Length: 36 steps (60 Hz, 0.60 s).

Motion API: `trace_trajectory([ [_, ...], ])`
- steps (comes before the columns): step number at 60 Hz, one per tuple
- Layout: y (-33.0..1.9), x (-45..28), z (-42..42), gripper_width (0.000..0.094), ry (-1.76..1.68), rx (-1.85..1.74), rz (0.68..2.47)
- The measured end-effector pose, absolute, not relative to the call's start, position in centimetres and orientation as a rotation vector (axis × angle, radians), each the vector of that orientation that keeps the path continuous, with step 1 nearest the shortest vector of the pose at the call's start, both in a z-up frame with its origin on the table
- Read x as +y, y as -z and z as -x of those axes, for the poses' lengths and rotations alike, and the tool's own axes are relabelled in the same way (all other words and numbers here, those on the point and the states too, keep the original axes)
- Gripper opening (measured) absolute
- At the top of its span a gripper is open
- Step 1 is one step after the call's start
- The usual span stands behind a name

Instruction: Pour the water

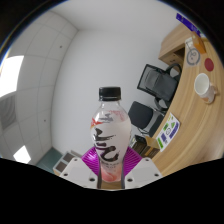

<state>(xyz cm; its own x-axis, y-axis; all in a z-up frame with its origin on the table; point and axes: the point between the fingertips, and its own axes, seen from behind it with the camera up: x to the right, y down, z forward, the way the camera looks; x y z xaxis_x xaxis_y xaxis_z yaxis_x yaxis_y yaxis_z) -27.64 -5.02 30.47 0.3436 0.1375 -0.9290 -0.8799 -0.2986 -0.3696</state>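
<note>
A clear plastic bottle (109,135) with a white cap and a white label with black lettering stands upright between my fingers. Pinkish liquid shows in its lower part. My gripper (109,163) is shut on the bottle, with the magenta pads (94,158) pressing on both sides of its lower body. The bottle is held well above the floor. I see no cup or other vessel near the fingers.
A wooden desk (186,75) runs along the right, with a white cup (203,86) and other small items on it. A black office chair (150,82) stands beyond the bottle. A white wall and a bright window (12,78) are to the left.
</note>
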Motion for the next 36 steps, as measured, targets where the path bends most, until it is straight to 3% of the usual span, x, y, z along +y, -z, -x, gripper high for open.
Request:
trace_trajectory([
  [8, -29.4, -1.7, 21.0, 0.0256, -1.550, 0.992, 1.356],
  [23, -22.0, 1.8, 12.1, 0.0257, -1.822, 1.412, 1.137],
  [29, -19.5, 3.3, 11.6, 0.0255, -1.863, 1.486, 1.105],
  [36, -19.1, 3.4, 11.8, 0.0255, -1.893, 1.486, 1.132],
])
